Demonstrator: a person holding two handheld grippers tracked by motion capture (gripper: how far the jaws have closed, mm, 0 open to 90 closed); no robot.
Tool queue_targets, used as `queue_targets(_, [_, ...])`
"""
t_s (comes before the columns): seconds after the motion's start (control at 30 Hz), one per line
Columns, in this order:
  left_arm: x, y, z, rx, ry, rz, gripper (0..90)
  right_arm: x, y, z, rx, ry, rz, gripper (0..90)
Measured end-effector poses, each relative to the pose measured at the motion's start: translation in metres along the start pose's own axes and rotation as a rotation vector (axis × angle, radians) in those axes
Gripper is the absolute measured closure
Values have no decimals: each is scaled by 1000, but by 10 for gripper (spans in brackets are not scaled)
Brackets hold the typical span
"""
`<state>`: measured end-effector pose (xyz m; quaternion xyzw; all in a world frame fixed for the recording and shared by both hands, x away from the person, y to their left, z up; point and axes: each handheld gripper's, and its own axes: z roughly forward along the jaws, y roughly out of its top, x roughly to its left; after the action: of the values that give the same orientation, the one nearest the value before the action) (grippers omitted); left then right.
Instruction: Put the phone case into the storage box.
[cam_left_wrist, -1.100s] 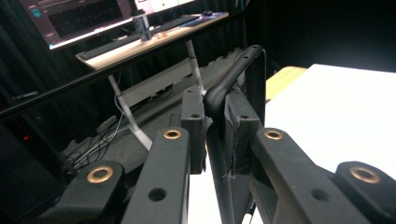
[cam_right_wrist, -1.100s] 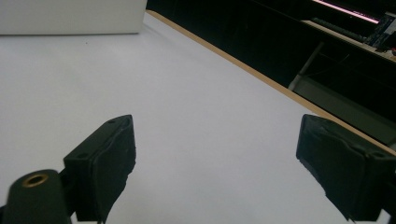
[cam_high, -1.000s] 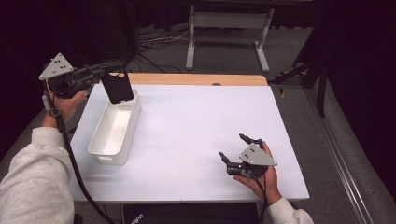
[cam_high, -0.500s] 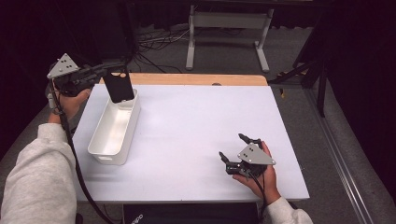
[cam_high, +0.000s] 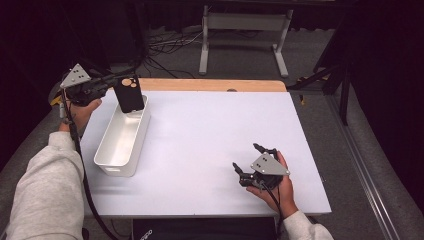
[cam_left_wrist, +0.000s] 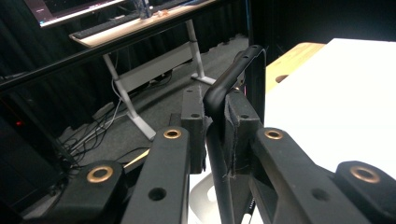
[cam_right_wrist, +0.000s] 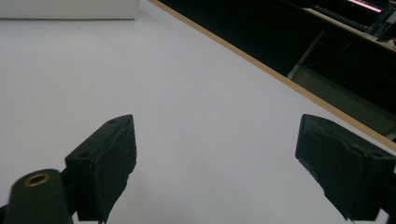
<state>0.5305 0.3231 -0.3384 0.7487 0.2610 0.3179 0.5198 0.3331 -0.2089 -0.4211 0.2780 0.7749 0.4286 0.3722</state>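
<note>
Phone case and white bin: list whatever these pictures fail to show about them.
- Phone case: its lower end, left gripper view, hidden behind the left gripper pads.
- White bin: far-end floor, high view, covered by the case.
- Bin, right gripper view: cut off by the top edge.

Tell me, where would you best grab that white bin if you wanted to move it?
Probably a long side wall of the white bin, near its middle, coming straight down from above with the free right gripper. The bin is open-topped with thin upright walls, so one jaw can go inside and one outside. The phone case hangs over its far end.
</note>
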Motion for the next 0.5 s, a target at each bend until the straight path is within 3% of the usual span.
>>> queue_targets(0.1, [1, -3, 5, 5, -7, 0, 808, 0, 0, 0, 6, -4, 0, 130])
queue_targets(0.33, [-2, -10, 24, 47, -25, 55, 808, 0, -2, 1, 27, -8, 7, 132])
queue_targets(0.5, [0, -16, 30, 47, -42, 53, 808, 2, -2, 1, 36, -11, 6, 132])
